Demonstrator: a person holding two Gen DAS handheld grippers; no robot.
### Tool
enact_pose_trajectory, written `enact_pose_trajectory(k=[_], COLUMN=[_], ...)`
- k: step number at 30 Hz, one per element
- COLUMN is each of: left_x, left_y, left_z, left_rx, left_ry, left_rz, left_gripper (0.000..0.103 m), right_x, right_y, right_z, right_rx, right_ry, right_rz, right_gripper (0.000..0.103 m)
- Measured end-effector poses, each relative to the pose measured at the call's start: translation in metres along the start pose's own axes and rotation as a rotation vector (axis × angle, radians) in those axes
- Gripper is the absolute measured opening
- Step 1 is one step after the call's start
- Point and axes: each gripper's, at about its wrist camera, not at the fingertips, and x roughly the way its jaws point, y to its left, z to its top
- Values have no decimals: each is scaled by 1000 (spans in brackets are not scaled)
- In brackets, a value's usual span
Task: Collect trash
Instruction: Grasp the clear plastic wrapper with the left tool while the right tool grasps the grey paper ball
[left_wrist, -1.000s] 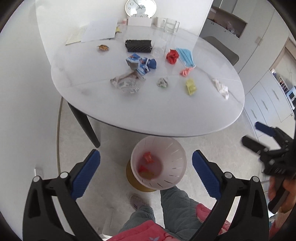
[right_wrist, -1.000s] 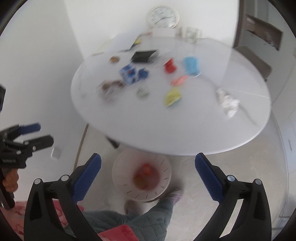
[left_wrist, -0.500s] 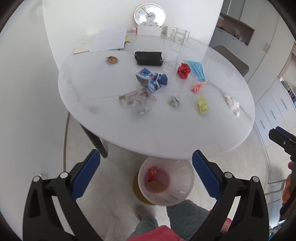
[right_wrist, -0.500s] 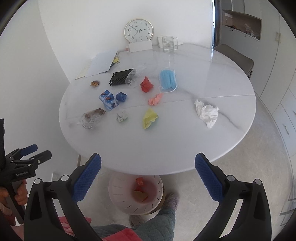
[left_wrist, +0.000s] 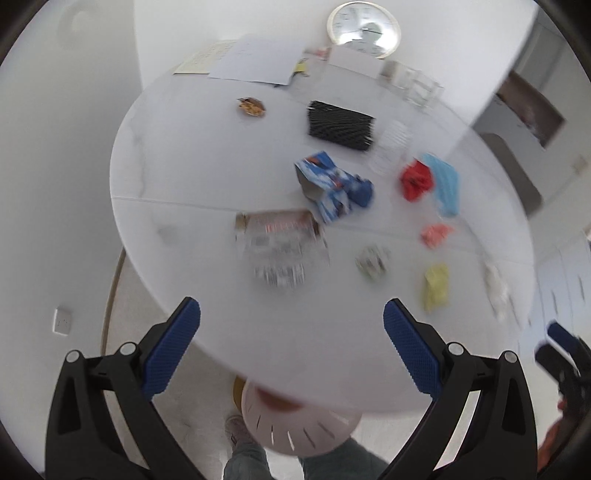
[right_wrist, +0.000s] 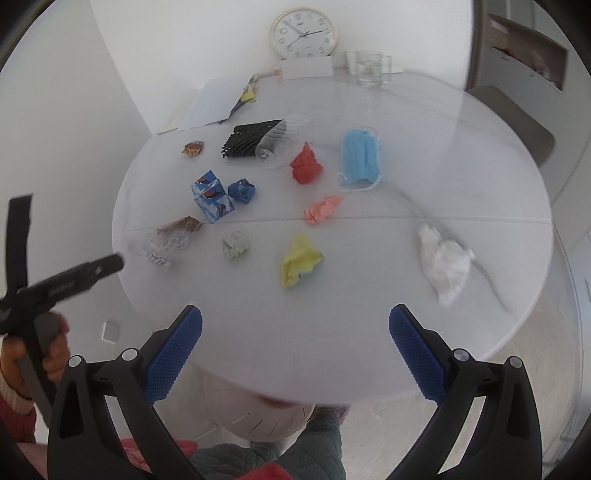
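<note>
Trash lies scattered on the round white table (right_wrist: 369, 332): a yellow wad (right_wrist: 299, 262), white tissue (right_wrist: 445, 260), pink wad (right_wrist: 323, 208), red wad (right_wrist: 306, 164), blue face mask (right_wrist: 360, 155), blue carton (right_wrist: 212, 195), small grey wad (right_wrist: 235, 243) and a clear wrapper (right_wrist: 170, 240). My right gripper (right_wrist: 295, 354) is open and empty above the near table edge, short of the yellow wad. My left gripper (left_wrist: 291, 350) is open and empty too, short of the clear wrapper (left_wrist: 280, 247). A white bin (right_wrist: 258, 413) sits under the table, mostly hidden.
A black mesh pouch (right_wrist: 251, 142), tipped clear cup (right_wrist: 275, 146), papers (right_wrist: 210, 105), glass mug (right_wrist: 369, 68) and clock (right_wrist: 303, 33) stand at the table's back. A chair (right_wrist: 517, 125) is at the far right. The person's legs (right_wrist: 277, 458) are beside the bin.
Both grippers have moved forward from over the bin to the table's near edge, so the trash looks nearer and the bin slips under the rim. Both stayed open.
</note>
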Motion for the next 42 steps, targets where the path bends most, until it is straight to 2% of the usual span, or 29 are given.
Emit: enact_pose_trajectory(k=[4, 8, 13, 17, 21, 23, 27, 31, 33, 37, 38, 40, 42], left_x=[41, 81, 116, 126, 122, 117, 112, 101, 93, 75, 72, 63, 56], left_y=[-7, -5, -5, -5, -10, -10, -2, 6, 9, 15, 16, 19, 21], left_z=[25, 38, 44, 45, 45, 47, 53, 49, 46, 39, 37, 32, 27], left_rx=[-12, -41, -10, -12, 13, 14, -29, -58, -63, -64, -65, -68, -74], left_ry=[18, 78, 133, 156, 118, 98, 91, 74, 66, 58, 58, 59, 64], left_rz=[85, 121, 168, 130, 128, 114, 77, 54, 55, 53, 53, 53, 49], left_gripper=[95, 95, 93, 66, 57, 41, 33, 33, 33, 33, 33, 33, 33], right_x=[27, 55, 83, 101, 113, 118, 135, 160, 178, 203, 203, 202, 200], right_y=[0, 3, 6, 7, 12, 18, 36, 56, 64, 71, 73, 76, 76], right_z=[25, 47, 62, 66, 69, 70, 73, 74, 73, 67, 66, 65, 63], right_rx=[-61, -119, -185, -207, -217, -235, -257, -279, -287, -294, -306, -336, -337], right_ry=[23, 45, 79, 109, 132, 135, 147, 171, 202, 253, 232, 232, 231], right_rz=[39, 86, 125, 140, 168, 182, 226, 238, 217, 182, 172, 152, 152], right_gripper=[101, 101, 101, 101, 101, 101, 100, 89, 84, 65, 63, 42, 33])
